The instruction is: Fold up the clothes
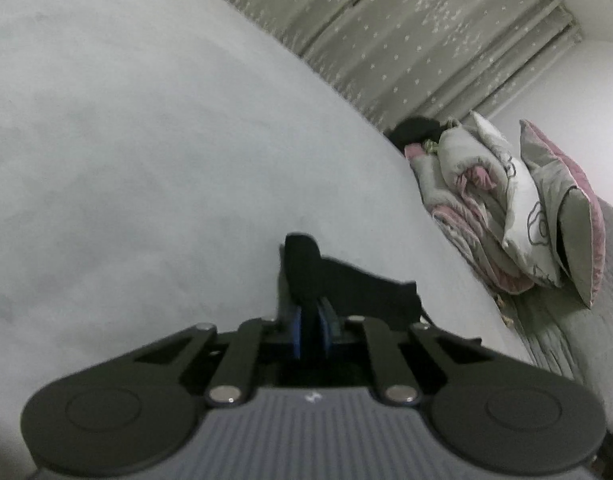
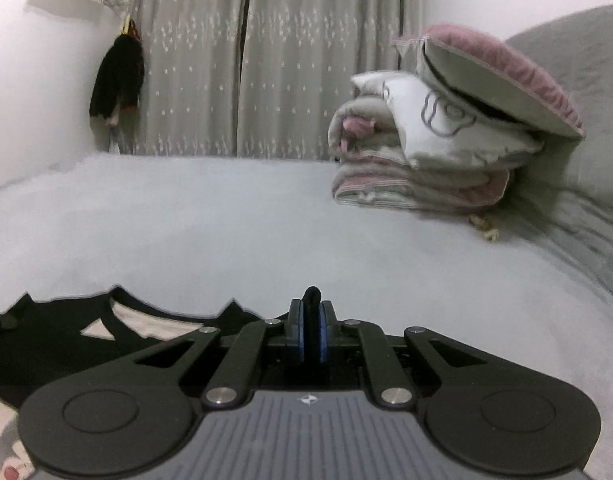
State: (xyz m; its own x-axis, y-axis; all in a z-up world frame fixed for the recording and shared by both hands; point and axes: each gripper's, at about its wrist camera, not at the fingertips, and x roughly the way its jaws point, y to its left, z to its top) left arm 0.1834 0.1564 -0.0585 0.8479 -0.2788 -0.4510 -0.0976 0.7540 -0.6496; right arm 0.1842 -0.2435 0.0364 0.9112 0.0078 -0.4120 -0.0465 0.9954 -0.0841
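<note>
Black garment (image 2: 66, 344) lies spread on the pale bedsheet (image 2: 266, 232), neckline showing left of the right gripper (image 2: 312, 320). Both tools are clamped on its fabric: right gripper pinches an edge bunched between its pads; left gripper (image 1: 310, 312) pinches another edge, cloth trailing to its right. Two-point hold probably keeps the edge taut for a fold. Stacked bedding (image 2: 426, 152) sits ahead-right, well apart.

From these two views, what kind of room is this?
Most likely a bedroom: a wide bed covered by a pale sheet, stacked pillows and folded blankets at one end, and drawn patterned curtains behind.
</note>
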